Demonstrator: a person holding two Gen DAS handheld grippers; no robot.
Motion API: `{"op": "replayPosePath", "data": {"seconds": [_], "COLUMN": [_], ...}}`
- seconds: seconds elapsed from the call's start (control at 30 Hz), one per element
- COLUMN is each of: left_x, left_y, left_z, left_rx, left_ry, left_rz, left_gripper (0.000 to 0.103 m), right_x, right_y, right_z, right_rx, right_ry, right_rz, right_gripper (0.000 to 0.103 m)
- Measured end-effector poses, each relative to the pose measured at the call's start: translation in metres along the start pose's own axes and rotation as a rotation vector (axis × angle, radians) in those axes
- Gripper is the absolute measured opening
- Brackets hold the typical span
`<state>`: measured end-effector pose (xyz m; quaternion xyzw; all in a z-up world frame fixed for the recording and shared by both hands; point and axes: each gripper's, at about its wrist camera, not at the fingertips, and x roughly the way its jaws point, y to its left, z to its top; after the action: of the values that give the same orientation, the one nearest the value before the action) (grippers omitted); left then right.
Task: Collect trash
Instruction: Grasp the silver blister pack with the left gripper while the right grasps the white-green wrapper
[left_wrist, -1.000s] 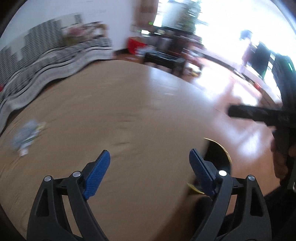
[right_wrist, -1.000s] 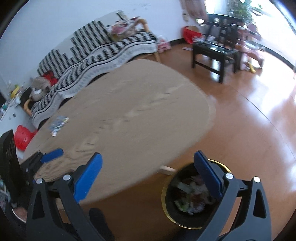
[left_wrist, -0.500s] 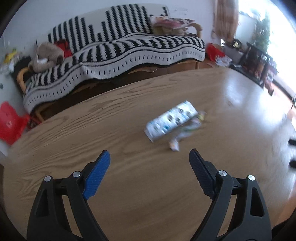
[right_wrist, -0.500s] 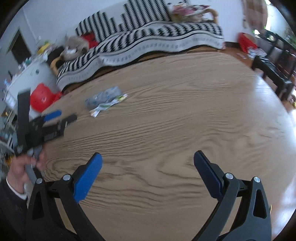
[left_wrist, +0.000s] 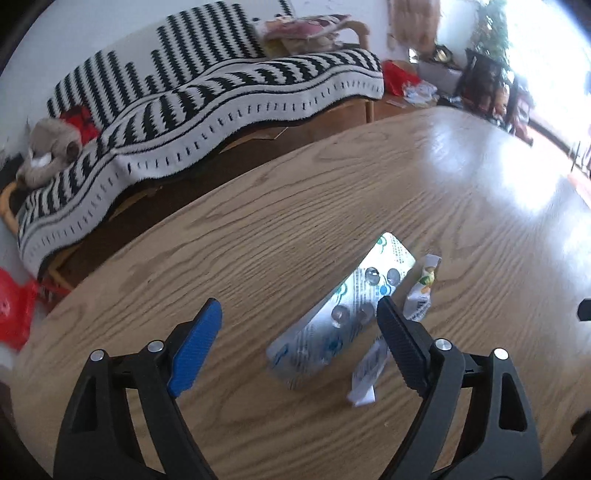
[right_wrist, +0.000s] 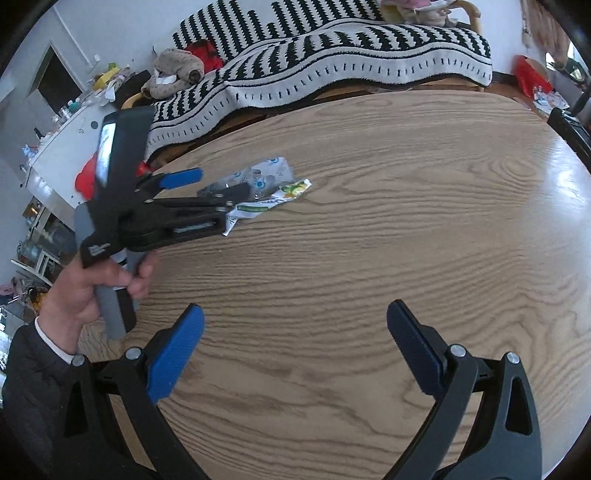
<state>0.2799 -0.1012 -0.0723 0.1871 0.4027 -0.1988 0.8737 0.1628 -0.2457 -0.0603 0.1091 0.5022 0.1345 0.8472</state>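
Note:
A silver pill blister pack (left_wrist: 343, 306) lies flat on the round wooden table (left_wrist: 258, 240), with a crumpled white, green and yellow wrapper (left_wrist: 417, 295) beside it on the right. My left gripper (left_wrist: 299, 336) hovers just over them with its jaws closing; the blister pack lies partly between the fingers, untouched by the pads. From the right wrist view the same blister pack (right_wrist: 266, 173) and wrapper (right_wrist: 273, 201) sit at the table's far left, under the left gripper (right_wrist: 218, 184) held by a hand (right_wrist: 92, 284). My right gripper (right_wrist: 295, 343) stands open over bare wood, nothing between its fingers.
A sofa under a black-and-white striped blanket (left_wrist: 221, 103) runs behind the table, with a plush toy (left_wrist: 48, 147) at its left end. A red stool (left_wrist: 11, 314) stands by the table's left edge. A cluttered white counter (right_wrist: 62, 125) is at the far left.
Both grippers swung from the bin side of the table toward the sofa side. The left one came down close over the blister pack and wrapper, and its jaws narrowed a little.

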Motion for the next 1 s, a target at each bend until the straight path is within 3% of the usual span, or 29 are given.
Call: {"op": "replayPosePath", "data": {"seconds": [0.13,0.23,0.43,0.67,0.93,1.0], "left_x": [0.011,0.012,-0.003,-0.066,-0.125,-0.129], "left_y": [0.0,0.003,0.023,0.069,0.085,0.079], "left_z": [0.001,0.001,-0.009,-0.065,-0.119,-0.126], "left_rx": [-0.026,-0.06,-0.17,-0.325,-0.518,-0.524], "left_ry": [0.006,0.01,0.028,0.049,0.056,0.059], "left_rz": [-0.049,-0.07,-0.046,0.034,0.053,0.048], "left_gripper": [0.044,0.029,0.028,0.028,0.028,0.028], "right_x": [0.006,0.011,0.041,0.082,0.122,0.125], "right_y": [-0.003,-0.006,-0.005,0.02,0.072,0.077], "right_z": [0.006,0.011,0.029,0.059,0.073,0.069], "right_rx": [0.014,0.028,0.083,0.139,0.007,-0.044], "right_ry": [0.005,0.003,0.015,0.014,-0.014,-0.024], "right_rz": [0.006,0.002,-0.013,-0.049,-0.3,-0.358], "right_gripper": [0.096,0.096,0.096,0.097,0.096,0.084]}}
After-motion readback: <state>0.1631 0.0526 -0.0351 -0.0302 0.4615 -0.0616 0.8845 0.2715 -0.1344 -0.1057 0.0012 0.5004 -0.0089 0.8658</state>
